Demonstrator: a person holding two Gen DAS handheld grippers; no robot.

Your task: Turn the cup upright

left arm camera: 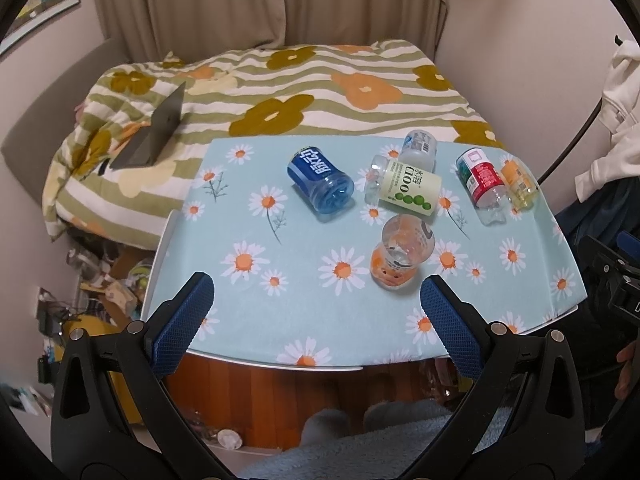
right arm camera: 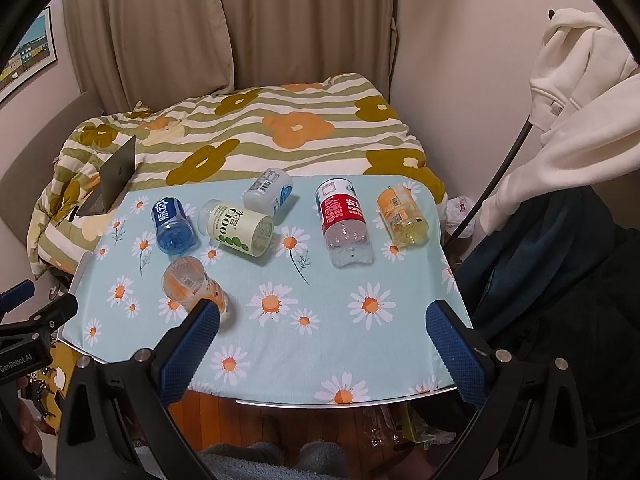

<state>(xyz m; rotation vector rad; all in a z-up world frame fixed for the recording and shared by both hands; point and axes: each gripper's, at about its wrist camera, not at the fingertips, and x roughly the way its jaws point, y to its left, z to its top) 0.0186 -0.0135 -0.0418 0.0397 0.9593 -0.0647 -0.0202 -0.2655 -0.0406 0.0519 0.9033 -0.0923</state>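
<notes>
on the daisy-print table [left arm camera: 248,312], five cut-bottle cups lie on their sides at the far half, while the orange cup [left arm camera: 402,252] near the front stands upright. both the left gripper [left arm camera: 316,312] and right gripper [right arm camera: 324,336] hang spread wide and empty over the near edge, so i judge a reach is in hand, calling for a sideways grasp on a tipped one such as the blue cup [left arm camera: 320,180]. a flowered quilt [left arm camera: 300,92] and curtains [left arm camera: 240,0] lie behind.

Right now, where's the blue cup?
The blue cup lies on its side at the far left of the table, leftmost of the cups, just left of the green cup in both views.
</notes>
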